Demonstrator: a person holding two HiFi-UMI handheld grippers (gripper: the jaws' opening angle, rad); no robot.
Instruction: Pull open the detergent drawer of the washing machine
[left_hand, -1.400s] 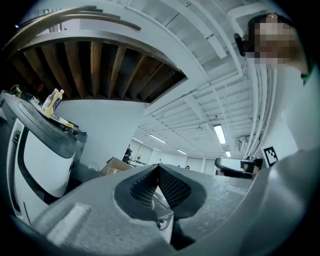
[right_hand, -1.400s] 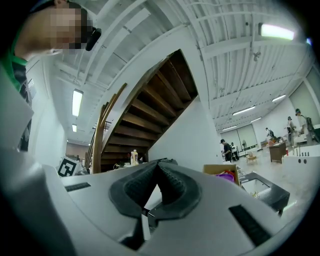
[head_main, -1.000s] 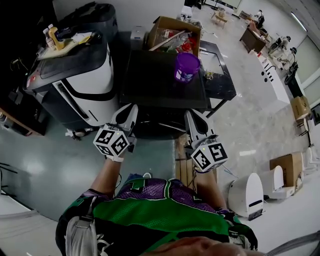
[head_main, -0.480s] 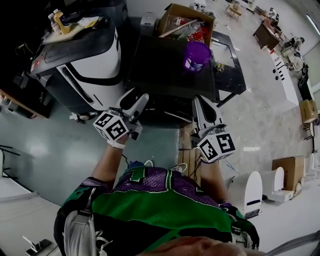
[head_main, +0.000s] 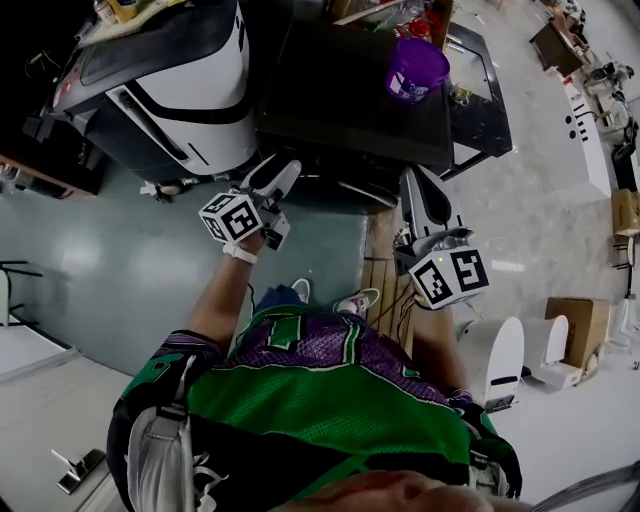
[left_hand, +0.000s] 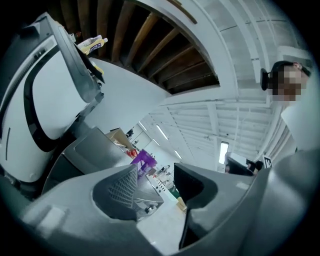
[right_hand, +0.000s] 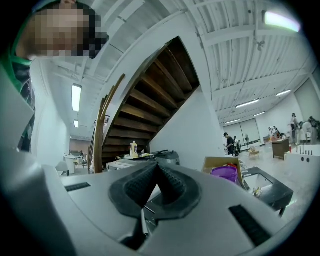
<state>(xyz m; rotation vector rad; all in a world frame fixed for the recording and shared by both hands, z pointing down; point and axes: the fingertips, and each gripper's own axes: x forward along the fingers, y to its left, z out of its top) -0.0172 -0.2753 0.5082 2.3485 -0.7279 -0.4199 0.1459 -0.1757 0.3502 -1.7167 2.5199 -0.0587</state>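
At ten o'clock in the head view stands a white and black appliance. Just right of it, at about eleven o'clock from your chest, your left gripper points at the front edge of the dark washing machine. Its own view shows the left gripper with its jaws spread and nothing between them. The washing machine fills twelve o'clock, and its front face shows only as a dark strip under the top's lip, between your two grippers. I cannot pick out the detergent drawer on that strip. A purple tub sits on the machine's top toward one o'clock, and it also appears in the right gripper view, beside a cardboard box. At about one o'clock from your chest, your right gripper points at the same front edge. Its own view shows the right gripper with its ribbed pads pressed together and empty.
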